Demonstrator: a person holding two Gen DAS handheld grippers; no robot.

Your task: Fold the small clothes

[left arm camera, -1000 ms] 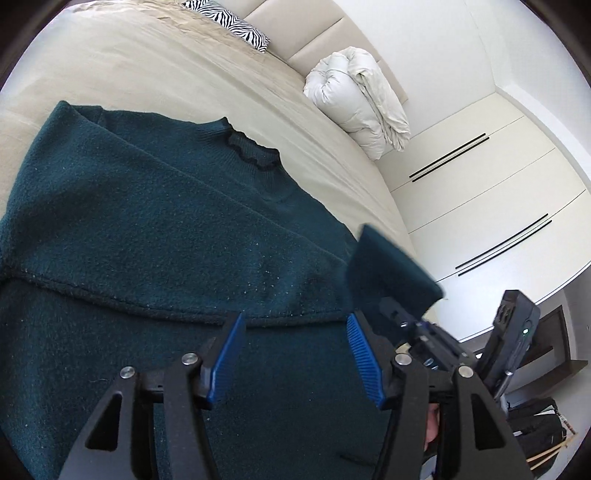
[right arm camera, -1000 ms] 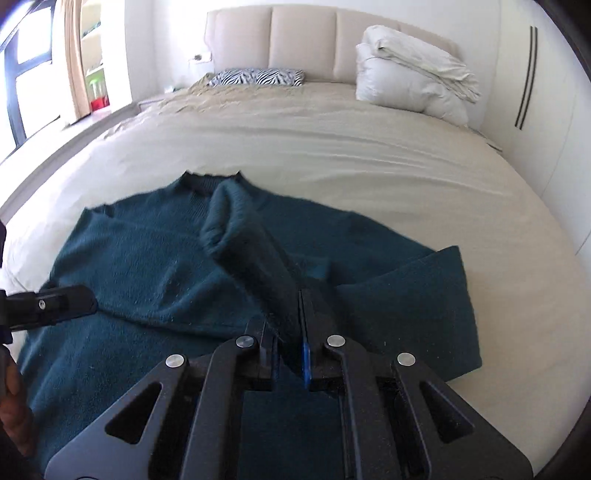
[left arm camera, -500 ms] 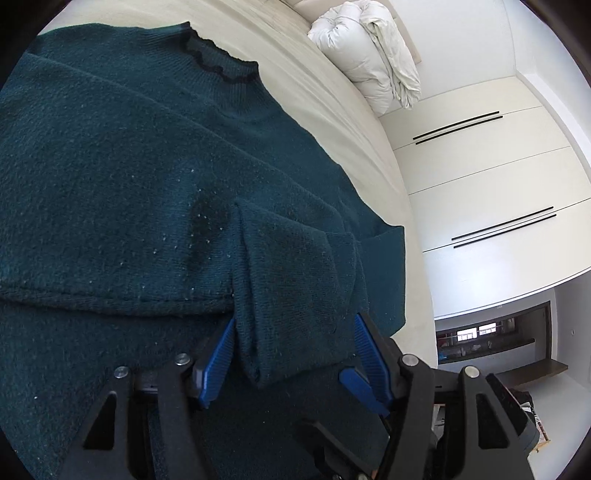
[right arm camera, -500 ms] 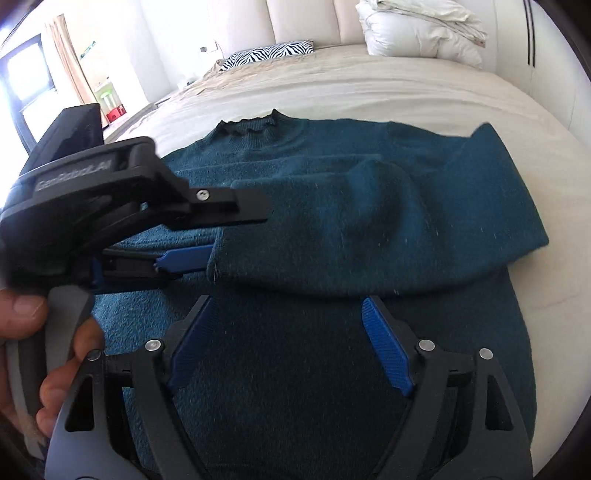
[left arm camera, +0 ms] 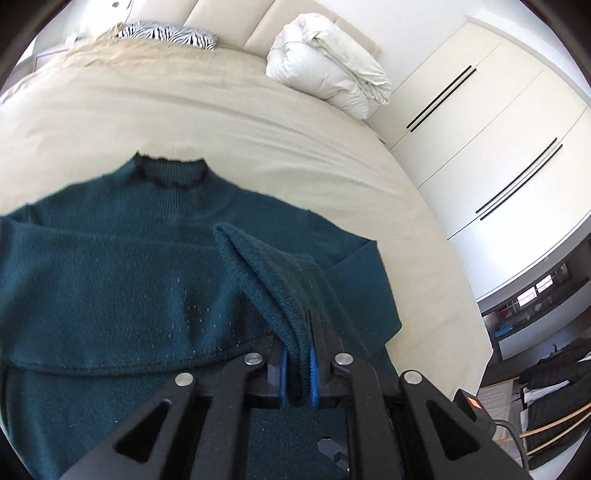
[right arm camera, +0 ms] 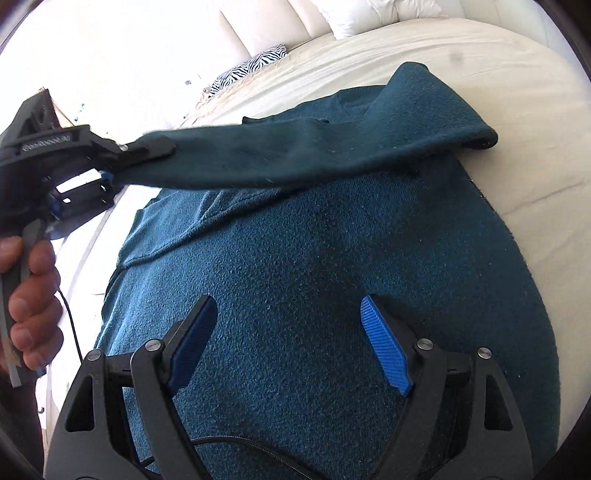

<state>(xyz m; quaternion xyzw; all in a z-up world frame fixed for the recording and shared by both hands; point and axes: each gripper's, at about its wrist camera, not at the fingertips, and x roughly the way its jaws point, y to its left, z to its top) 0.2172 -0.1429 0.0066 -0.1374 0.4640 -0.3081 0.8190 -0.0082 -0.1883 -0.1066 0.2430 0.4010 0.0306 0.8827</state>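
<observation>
A dark teal knit sweater [left arm camera: 110, 266] lies flat on a beige bed [left arm camera: 258, 122], collar toward the headboard. My left gripper [left arm camera: 297, 369] is shut on the cuff of the sweater's sleeve [left arm camera: 269, 280] and holds it lifted over the sweater's body. In the right wrist view the left gripper [right arm camera: 107, 177] shows at the left, with the sleeve [right arm camera: 295, 155] stretched across the sweater [right arm camera: 314, 295]. My right gripper [right arm camera: 288, 350] is open and empty, hovering just above the sweater's lower body.
A folded white duvet [left arm camera: 328, 74] and a zebra pillow [left arm camera: 166, 33] lie by the headboard. White wardrobe doors [left arm camera: 498, 129] stand right of the bed. The bed's right edge [left arm camera: 461, 295] is near the sweater.
My left gripper has closed on the sleeve cuff and lifted it leftward across the sweater. My right gripper, which let the sleeve go earlier, has dropped lower over the sweater's body, still open.
</observation>
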